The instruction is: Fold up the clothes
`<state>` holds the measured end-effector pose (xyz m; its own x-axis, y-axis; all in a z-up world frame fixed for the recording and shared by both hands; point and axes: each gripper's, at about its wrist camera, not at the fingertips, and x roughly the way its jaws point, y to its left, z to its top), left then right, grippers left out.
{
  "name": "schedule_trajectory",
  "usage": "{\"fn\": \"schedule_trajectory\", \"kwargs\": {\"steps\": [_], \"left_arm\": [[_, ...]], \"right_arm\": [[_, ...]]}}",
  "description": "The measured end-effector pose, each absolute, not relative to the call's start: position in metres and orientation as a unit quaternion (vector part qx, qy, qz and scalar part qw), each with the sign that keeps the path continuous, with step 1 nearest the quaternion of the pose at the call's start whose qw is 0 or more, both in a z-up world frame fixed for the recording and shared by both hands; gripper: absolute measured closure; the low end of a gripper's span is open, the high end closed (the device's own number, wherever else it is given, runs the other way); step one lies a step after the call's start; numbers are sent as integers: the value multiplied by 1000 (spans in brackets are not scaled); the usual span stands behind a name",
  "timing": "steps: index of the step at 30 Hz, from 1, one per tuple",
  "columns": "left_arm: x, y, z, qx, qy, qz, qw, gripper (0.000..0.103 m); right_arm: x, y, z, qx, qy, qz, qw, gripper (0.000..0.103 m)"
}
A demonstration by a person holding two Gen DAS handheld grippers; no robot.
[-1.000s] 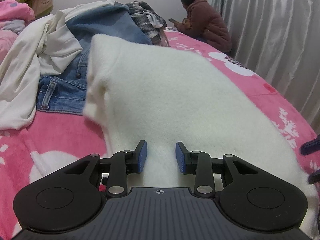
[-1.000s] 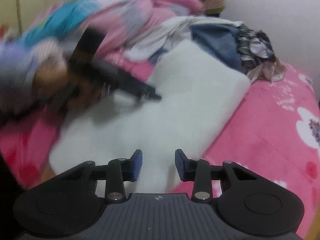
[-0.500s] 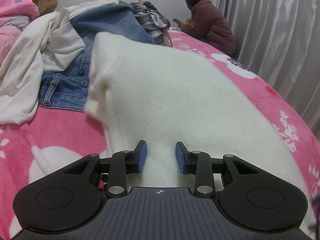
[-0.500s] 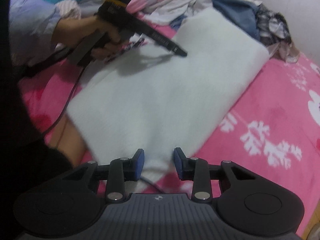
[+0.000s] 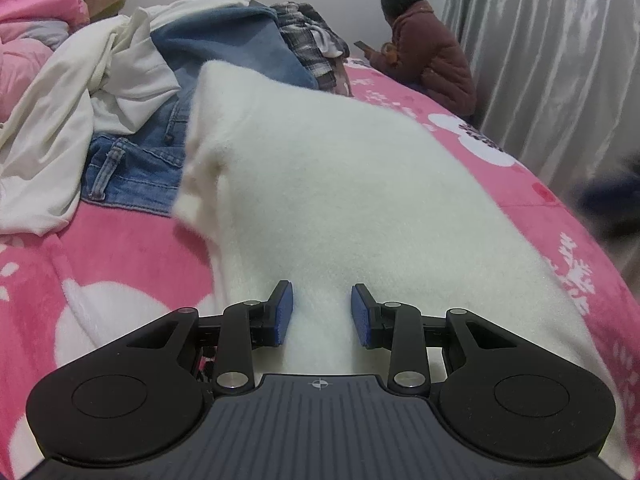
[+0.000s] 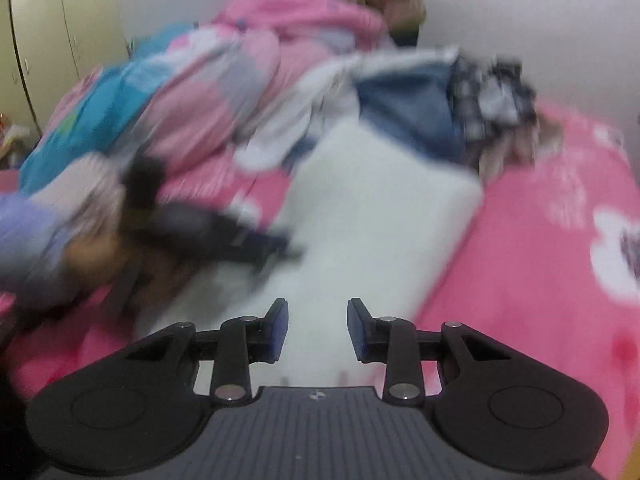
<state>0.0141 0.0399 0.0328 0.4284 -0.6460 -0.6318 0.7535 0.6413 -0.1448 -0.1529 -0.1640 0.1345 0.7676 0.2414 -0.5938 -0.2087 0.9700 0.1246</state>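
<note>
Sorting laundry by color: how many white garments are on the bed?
2: a fluffy white sweater spread flat under the left tongs, and a crumpled white shirt on the pile beside the jeans. Others may be buried.

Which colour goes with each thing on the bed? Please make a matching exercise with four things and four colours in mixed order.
Things:
1. sweater
2. jeans
3. blanket
4. curtain

Colours:
a. pink with white shapes
b. silver grey
c. white
d. blue

Pairs: 1-c, 2-d, 3-a, 4-b
</note>
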Motion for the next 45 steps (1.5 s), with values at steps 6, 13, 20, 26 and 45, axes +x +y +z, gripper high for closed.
{"fn": "schedule_trajectory", "kwargs": {"steps": [6, 13, 20, 26, 45], "left_arm": [[15, 53, 39, 99, 374, -433, 814, 70], [-6, 45, 62, 153, 358, -433, 813, 72], [-2, 1, 90, 144, 274, -481, 820, 77], [12, -60, 87, 137, 257, -595, 749, 92], [108, -114, 52, 187, 261, -516, 794, 99]], "right_arm": [[-107, -144, 74, -10, 342, 82, 936, 68], [-151, -144, 70, 32, 322, 88, 942, 64], [-154, -140, 74, 25, 322, 99, 941, 62], [-156, -147, 71, 52, 315, 105, 942, 62], [-156, -156, 70, 78, 316, 117, 938, 62]]}}
